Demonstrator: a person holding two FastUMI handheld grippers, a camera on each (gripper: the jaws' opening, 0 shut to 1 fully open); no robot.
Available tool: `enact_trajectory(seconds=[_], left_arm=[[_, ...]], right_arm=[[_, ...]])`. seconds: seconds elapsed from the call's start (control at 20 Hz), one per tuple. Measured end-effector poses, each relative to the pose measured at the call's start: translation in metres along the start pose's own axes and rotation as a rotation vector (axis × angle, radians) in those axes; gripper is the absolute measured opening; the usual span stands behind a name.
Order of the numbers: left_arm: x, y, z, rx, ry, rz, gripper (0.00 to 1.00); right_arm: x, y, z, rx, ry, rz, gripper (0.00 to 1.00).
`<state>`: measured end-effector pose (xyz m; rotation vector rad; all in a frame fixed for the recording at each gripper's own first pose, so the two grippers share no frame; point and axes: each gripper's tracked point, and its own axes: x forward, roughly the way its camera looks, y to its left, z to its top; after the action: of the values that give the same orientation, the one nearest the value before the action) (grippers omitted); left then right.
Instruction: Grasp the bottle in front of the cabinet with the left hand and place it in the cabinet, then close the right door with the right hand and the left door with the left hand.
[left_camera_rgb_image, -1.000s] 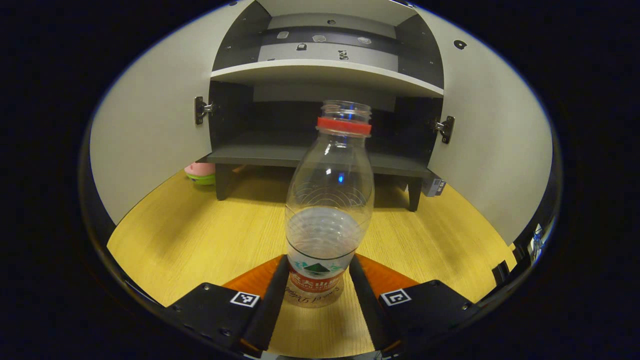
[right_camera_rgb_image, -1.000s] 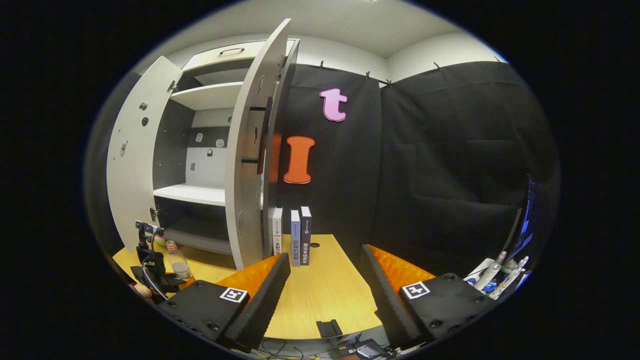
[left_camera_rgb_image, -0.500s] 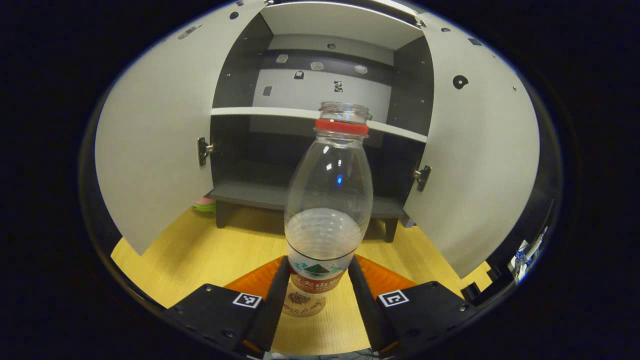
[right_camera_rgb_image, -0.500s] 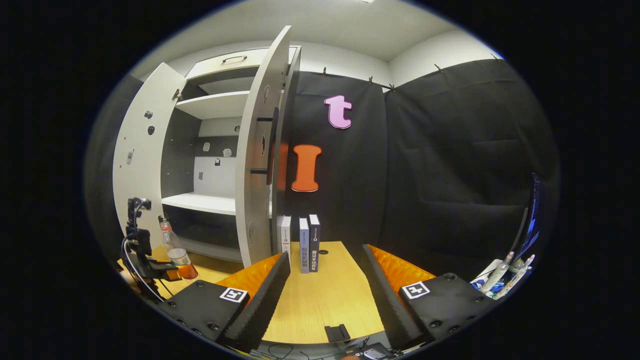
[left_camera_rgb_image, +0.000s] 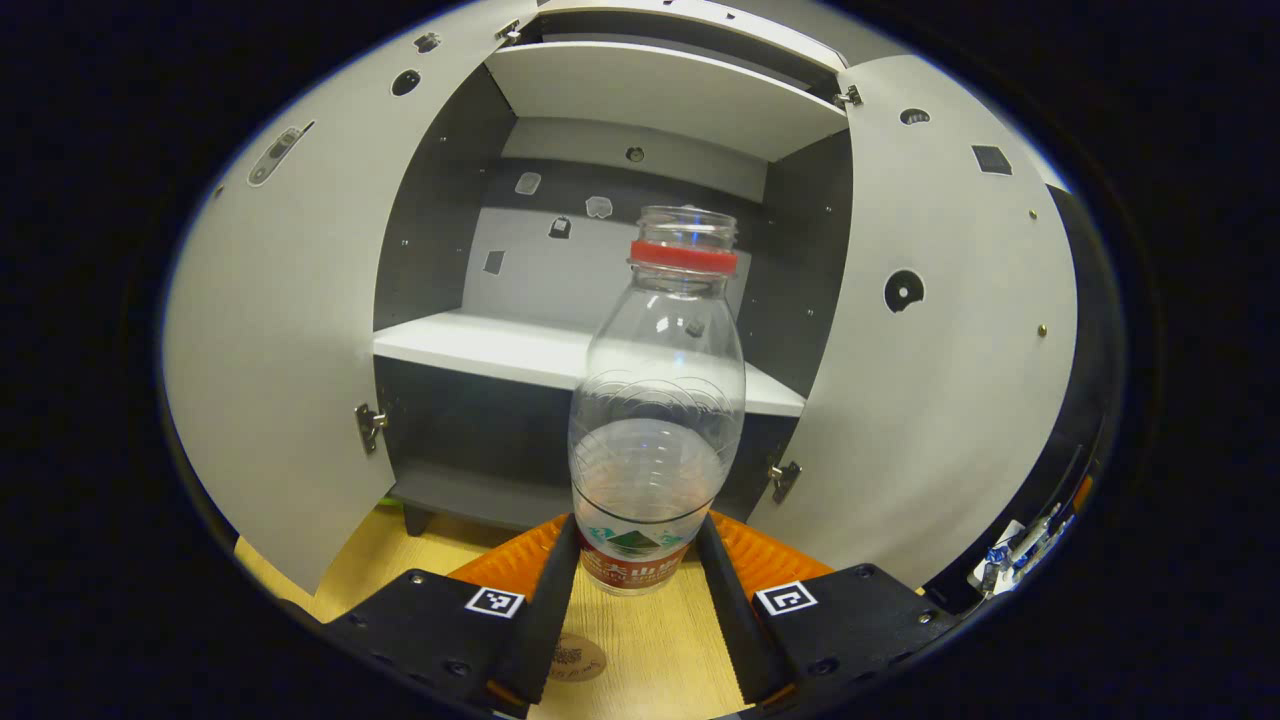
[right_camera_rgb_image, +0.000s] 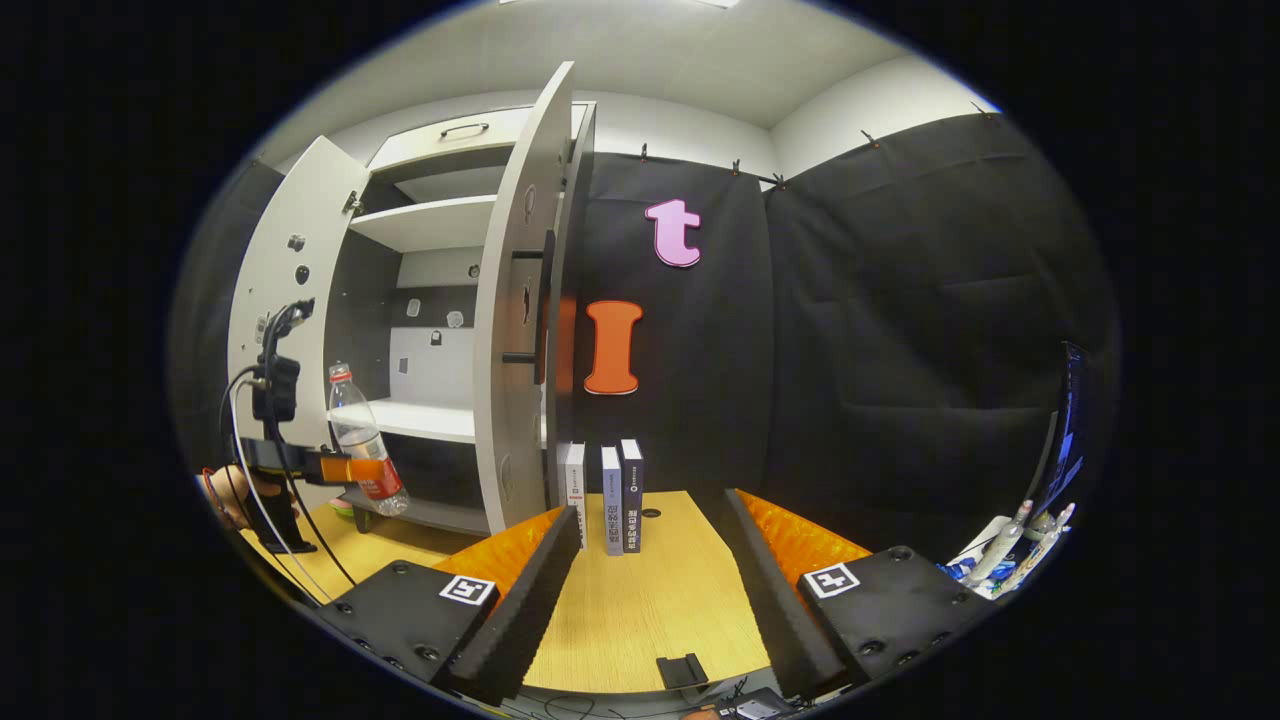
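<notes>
Left gripper view: your left gripper (left_camera_rgb_image: 633, 590) is clamped on the bottle (left_camera_rgb_image: 655, 420), one finger pressing each side of its labelled lower part. The bottle stands upright between the fingers, clear of the wooden table (left_camera_rgb_image: 640, 660), with a little liquid low in its clear body and a red ring (left_camera_rgb_image: 683, 256) below its uncapped mouth. It is held in front of the cabinet (left_camera_rgb_image: 610, 250), outside the opening and facing the white middle shelf (left_camera_rgb_image: 500, 350). The left door (left_camera_rgb_image: 290, 300) and the right door (left_camera_rgb_image: 940, 330) both stand wide open, one on either side of the bottle. A round marker (left_camera_rgb_image: 572, 660) lies on the table between your fingers, below the bottle's base.

Right gripper view: your right gripper (right_camera_rgb_image: 650, 590) hangs over the table (right_camera_rgb_image: 640, 610) with its fingers spread apart and nothing between them. It points toward the black cloth wall (right_camera_rgb_image: 850, 330), with the right door (right_camera_rgb_image: 515, 330) seen nearly edge-on to the left of its fingers. Three books (right_camera_rgb_image: 605, 495) stand upright on the table just beside that door's lower edge. Farther off at the left, you can see the left gripper (right_camera_rgb_image: 345, 468) holding the bottle (right_camera_rgb_image: 362, 440), slightly tilted, in front of the open cabinet (right_camera_rgb_image: 430, 300), with a hand (right_camera_rgb_image: 235, 490) behind it. A small black block (right_camera_rgb_image: 682, 668) sits at the near table edge between your right fingers.
</notes>
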<state>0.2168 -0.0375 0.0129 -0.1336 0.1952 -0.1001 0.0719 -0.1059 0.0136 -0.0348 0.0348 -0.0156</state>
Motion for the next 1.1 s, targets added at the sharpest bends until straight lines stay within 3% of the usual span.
enact_trajectory(seconds=[0.45, 0.5, 1.1], left_arm=[[0.055, -0.024, 0.090, 0.044, -0.066, -0.051, 0.70], [0.062, -0.028, 0.099, 0.046, -0.073, -0.062, 0.70], [0.146, -0.047, 0.113, 0.096, 0.014, -0.124, 0.70]], right_arm=[[0.008, -0.020, -0.005, 0.047, 0.006, -0.072, 1.00], [0.009, -0.023, -0.005, 0.049, 0.004, -0.084, 0.96], [0.039, -0.032, -0.015, 0.073, 0.028, -0.176, 0.96]])
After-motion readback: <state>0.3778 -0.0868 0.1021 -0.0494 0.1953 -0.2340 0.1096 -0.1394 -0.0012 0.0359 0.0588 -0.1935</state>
